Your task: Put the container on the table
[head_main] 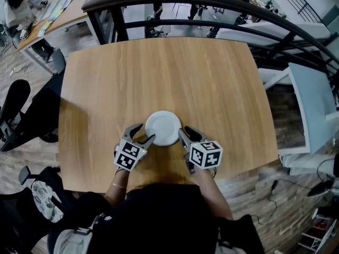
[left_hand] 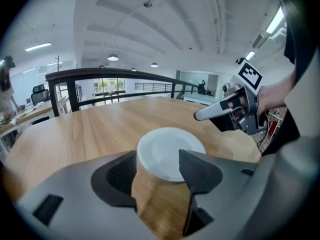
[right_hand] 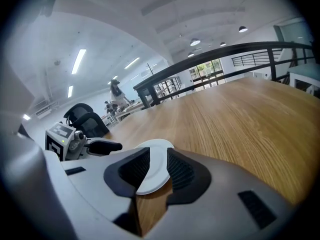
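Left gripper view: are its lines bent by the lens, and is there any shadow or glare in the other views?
Left gripper view: yes, the railing bows in an arc and the corners are black. Head view: the table edges bulge, with a soft shadow at its left side. Right gripper view: the ceiling lamp glares white; the container shows little detail.

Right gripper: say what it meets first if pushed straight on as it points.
The round white container on the wooden table, its near rim apparently between the open jaws of the right gripper.
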